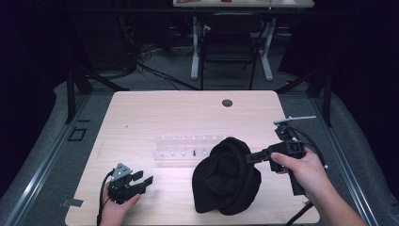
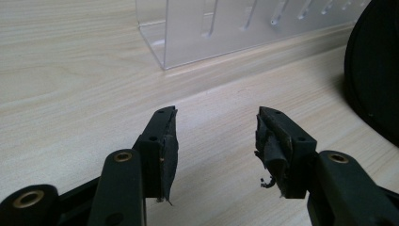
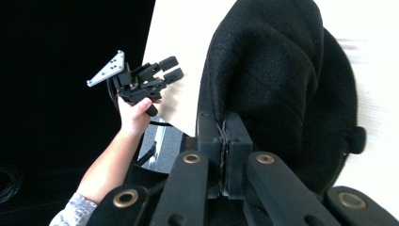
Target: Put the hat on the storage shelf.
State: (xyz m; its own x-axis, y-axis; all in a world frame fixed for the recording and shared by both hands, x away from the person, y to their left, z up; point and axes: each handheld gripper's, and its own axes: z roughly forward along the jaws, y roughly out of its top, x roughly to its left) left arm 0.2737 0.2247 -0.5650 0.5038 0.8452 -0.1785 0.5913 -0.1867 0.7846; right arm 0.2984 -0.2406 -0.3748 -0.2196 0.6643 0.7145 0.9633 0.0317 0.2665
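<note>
A black knit hat [image 1: 226, 176] lies in a heap on the front right part of the wooden table [image 1: 164, 113]. My right gripper [image 1: 248, 157] is at the hat's upper right side. In the right gripper view its jaws [image 3: 224, 125] are shut on a fold of the hat's [image 3: 277, 70] edge. My left gripper [image 1: 143, 179] rests low at the front left, apart from the hat. It is open with nothing between its worn pads [image 2: 169, 146]. The hat's edge [image 2: 376, 70] shows to its right. The left gripper [image 3: 169, 68] also appears in the right gripper view.
A clear acrylic rack [image 1: 186, 150] with slots stands across the table's middle, just behind the hat and ahead of the left gripper [image 2: 215, 132]. A dark round hole [image 1: 227, 102] sits near the table's far edge. A black chair [image 1: 229, 47] stands beyond the table.
</note>
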